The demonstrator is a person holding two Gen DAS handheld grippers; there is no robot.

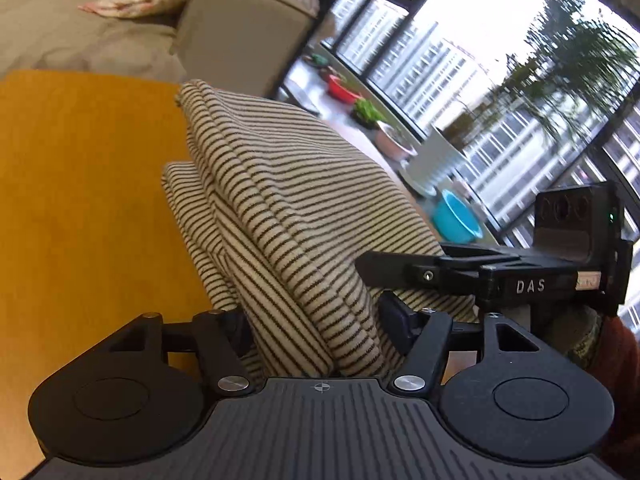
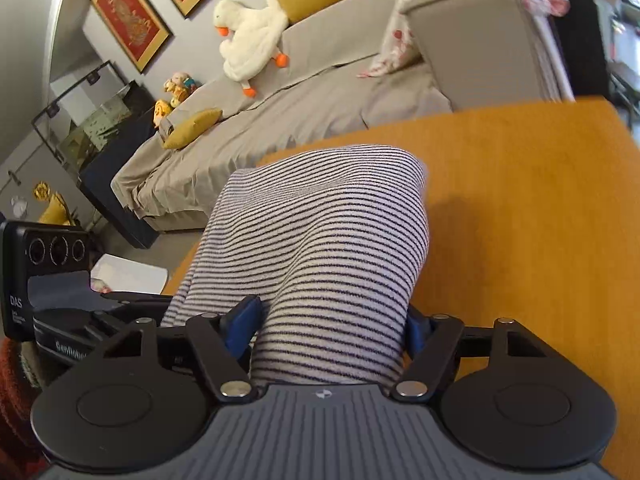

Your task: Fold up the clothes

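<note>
A folded cream garment with dark stripes (image 1: 288, 200) lies in thick layers on the orange tabletop (image 1: 80, 200). My left gripper (image 1: 316, 320) is shut on its near edge, and the bunched folds fill the gap between the black fingers (image 1: 236, 328). My right gripper (image 1: 372, 268) reaches in from the right against the same edge. In the right wrist view the striped garment (image 2: 332, 232) bulges up between the blue pads (image 2: 244, 320) of my right gripper (image 2: 330, 320), which is shut on it. My left gripper (image 2: 160, 300) shows at the left, on the cloth's edge.
A grey sofa (image 2: 320, 92) stands just beyond the orange tabletop (image 2: 520, 240), with a floral cloth (image 2: 400, 40) over its arm, a plush goose (image 2: 248, 36) and a yellow pillow (image 2: 192, 128). Tall windows, potted plants and a blue basin (image 1: 456, 220) lie to the right.
</note>
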